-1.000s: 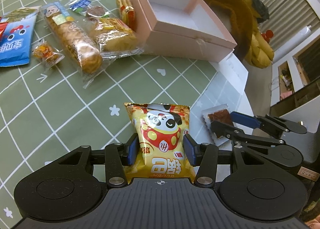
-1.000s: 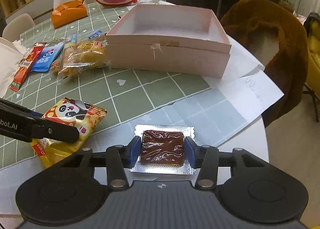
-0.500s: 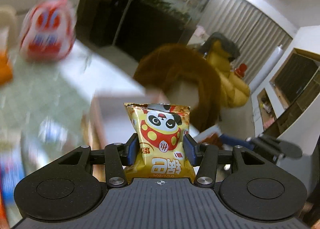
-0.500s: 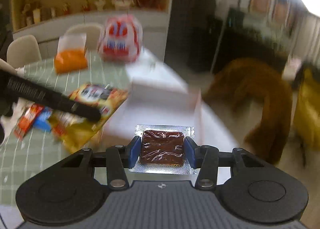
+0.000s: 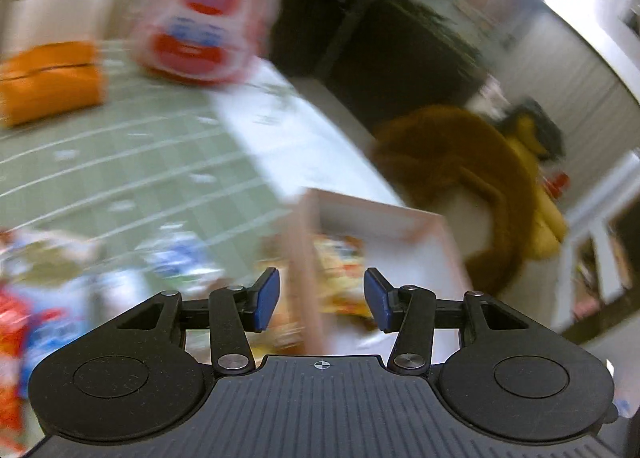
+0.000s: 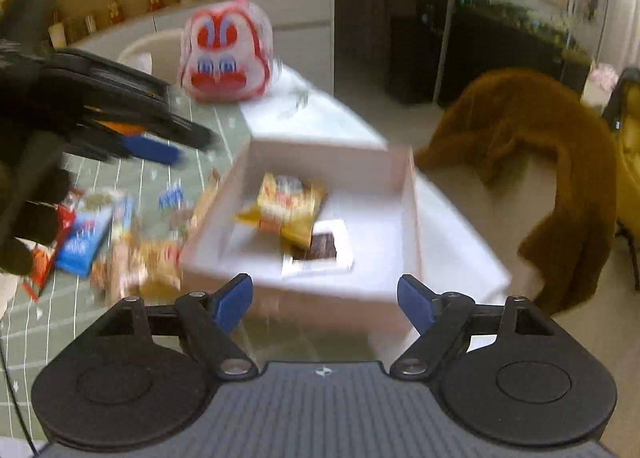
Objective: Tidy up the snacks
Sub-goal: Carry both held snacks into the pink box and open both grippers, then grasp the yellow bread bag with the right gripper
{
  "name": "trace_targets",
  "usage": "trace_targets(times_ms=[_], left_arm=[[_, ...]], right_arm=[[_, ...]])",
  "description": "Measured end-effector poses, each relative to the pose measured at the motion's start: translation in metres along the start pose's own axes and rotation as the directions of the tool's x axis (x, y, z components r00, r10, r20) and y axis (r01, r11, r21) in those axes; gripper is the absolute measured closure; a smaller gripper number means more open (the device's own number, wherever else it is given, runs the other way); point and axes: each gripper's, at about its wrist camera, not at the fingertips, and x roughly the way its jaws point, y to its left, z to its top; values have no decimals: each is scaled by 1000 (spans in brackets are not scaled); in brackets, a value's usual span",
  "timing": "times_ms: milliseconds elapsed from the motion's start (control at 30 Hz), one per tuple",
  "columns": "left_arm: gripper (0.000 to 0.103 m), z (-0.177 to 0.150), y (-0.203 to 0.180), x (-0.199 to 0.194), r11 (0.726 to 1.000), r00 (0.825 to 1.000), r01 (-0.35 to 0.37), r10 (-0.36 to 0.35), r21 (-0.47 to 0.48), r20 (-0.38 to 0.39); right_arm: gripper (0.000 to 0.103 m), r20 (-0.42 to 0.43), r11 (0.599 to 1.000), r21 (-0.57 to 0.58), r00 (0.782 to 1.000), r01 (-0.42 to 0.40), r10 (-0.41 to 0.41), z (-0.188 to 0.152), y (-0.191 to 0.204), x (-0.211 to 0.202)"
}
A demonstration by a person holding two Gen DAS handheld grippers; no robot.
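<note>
Currently listed: table point(image 6: 208, 130) with green grid cloth. Pink box point(image 6: 404, 218), open-topped, near the table's right edge. Red-and-white character bag point(image 6: 226, 54) at the far edge. Loose snack packets point(image 6: 120, 242) along the box's left side, blurred. Yellow panda snack bag point(image 6: 286, 206) lying inside the box. Brown foil-edged snack point(image 6: 322, 244) inside the box, partly under the yellow bag. Left gripper point(image 5: 319, 300): jaws parted, empty, over the box's left wall. Right gripper point(image 6: 324, 303): jaws spread wide, empty, before the box's near wall.
</note>
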Motion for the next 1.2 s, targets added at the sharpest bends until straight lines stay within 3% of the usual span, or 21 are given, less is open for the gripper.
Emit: trace_targets(times_ms=[100, 233, 533, 933, 1033, 1200], left_arm=[[51, -18, 32, -14, 994, 997, -74, 76, -77, 32], [51, -43, 63, -29, 982, 994, -112, 114, -152, 0], [51, -73, 96, -48, 975, 994, -106, 102, -193, -30], [51, -71, 109, -42, 978, 998, -65, 60, -198, -32], [51, -73, 113, -40, 976, 997, -66, 59, -205, -41], [51, -73, 123, -36, 967, 997, -76, 72, -243, -25]], right_arm=[[23, -49, 999, 36, 998, -28, 30, -10, 13, 12], [23, -88, 995, 57, 992, -86, 91, -11, 39, 27], [23, -129, 973, 157, 973, -171, 192, 1, 89, 53], [23, -206, 986, 91, 966, -142, 158, 21, 139, 106], [34, -204, 984, 73, 964, -160, 172, 21, 145, 105], [38, -224, 977, 55, 951, -206, 214, 15, 147, 92]])
